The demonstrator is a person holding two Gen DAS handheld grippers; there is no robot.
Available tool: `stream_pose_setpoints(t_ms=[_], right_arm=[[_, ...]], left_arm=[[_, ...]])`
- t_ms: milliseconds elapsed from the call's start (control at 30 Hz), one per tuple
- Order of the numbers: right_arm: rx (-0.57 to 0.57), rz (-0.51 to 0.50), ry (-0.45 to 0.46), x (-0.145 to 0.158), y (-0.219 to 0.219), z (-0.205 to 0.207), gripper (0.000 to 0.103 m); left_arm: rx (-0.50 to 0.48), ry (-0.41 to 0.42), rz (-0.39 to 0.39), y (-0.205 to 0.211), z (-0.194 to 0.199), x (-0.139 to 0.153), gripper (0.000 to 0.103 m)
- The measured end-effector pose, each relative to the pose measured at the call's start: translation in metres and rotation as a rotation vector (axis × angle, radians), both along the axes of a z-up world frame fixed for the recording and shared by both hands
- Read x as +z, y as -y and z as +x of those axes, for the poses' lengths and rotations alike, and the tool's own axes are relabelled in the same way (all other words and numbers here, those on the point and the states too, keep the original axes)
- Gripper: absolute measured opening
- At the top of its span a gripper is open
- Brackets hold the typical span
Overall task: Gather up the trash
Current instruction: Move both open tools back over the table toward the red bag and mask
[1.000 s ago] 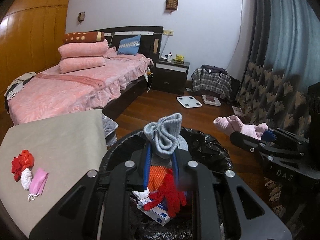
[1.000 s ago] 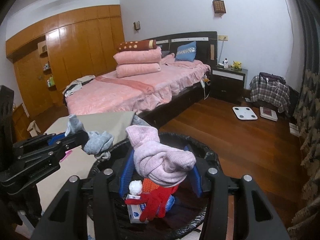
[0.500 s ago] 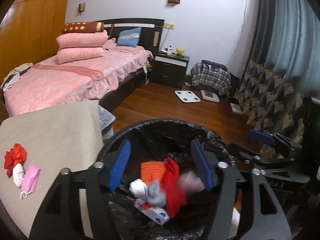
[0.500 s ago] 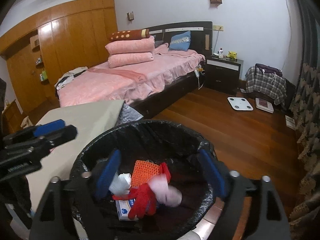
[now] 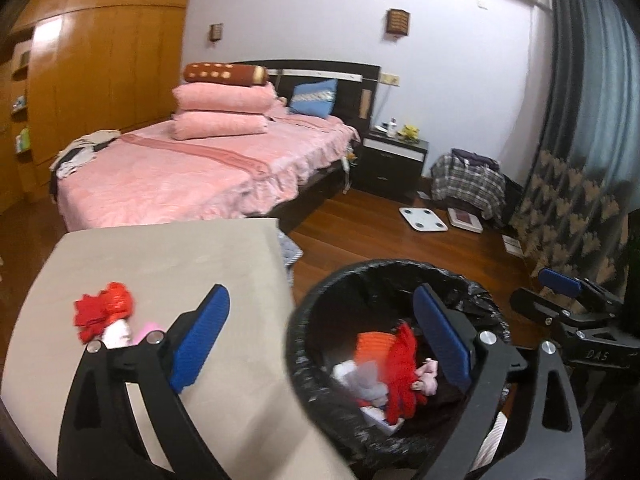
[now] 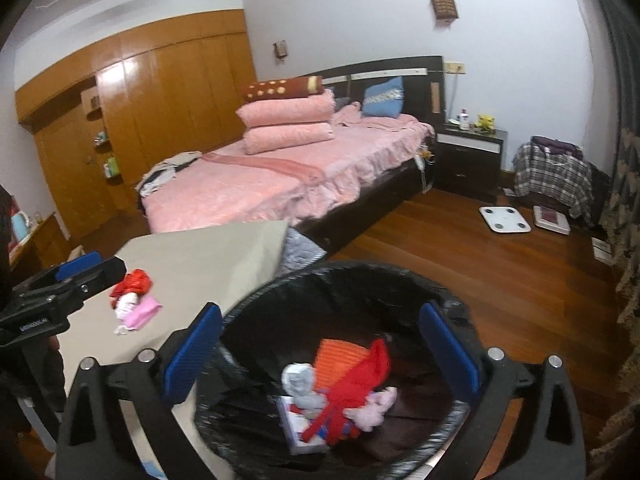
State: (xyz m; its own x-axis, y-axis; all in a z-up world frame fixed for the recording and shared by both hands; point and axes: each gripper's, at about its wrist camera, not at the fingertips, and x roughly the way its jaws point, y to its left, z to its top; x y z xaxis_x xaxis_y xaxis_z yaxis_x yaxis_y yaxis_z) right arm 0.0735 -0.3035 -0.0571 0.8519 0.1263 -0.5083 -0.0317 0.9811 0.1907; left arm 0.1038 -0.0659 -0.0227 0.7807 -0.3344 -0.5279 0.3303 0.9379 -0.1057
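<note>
Right now the person is standing over the round bin lined with a black plastic bag [image 6: 256,312], holding both tools with nothing in them. The left gripper [image 5: 316,344] is hanging with its blue-padded jaws spread wide, straddling the gap between the beige cloth-covered table [image 5: 168,264] and the bin's rim. The right gripper [image 6: 320,348] is gaping just as wide, directly above the bin's mouth, and it is carrying nothing either.

Inside the bin, a fair pile is sitting: a red knitted glove [image 6: 352,384], an orange ribbed cloth [image 6: 340,354], a small grey sock [image 6: 298,384], a pale pink sock [image 6: 374,404] and a white printed carton [image 6: 296,428], all heaped together at the bottom, touching one another.

Still waiting on the table, towards its left edge, is a little cluster: a crumpled red wrapper [image 6: 134,282], a small white wad [image 6: 127,304] just below it and a pink face mask [image 6: 144,310] beside that, the three touching. The left gripper is sitting just beside them in its own view, its left jaw partly hiding the mask.

So I am judging the job to be well over half done; those three scraps look like what is left, and the left tool seems best placed to fetch them. Whether other rubbish is lying elsewhere in the bedroom, I cannot tell.
</note>
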Motion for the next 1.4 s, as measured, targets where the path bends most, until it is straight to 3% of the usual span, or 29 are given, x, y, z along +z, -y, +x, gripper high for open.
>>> stream_pose_setpoints(t_ms=[533, 900, 1400], right_arm=[[0.154, -0.005, 0.022, 0.003, -0.118, 0.050, 0.097], [0.214, -0.006, -0.018, -0.028, -0.187, 0.097, 0.097], [0.319, -0.055, -0.145, -0.081, -0.272, 0.147, 0.093]], left_arm=[[0.230, 0.022, 0.054, -0.124, -0.012, -0.003, 0.091], [0.330, -0.001, 0.095, -0.187, 0.007, -0.032, 0.091], [0.413, -0.073, 0.058, -0.251, 0.041, -0.076, 0.090]])
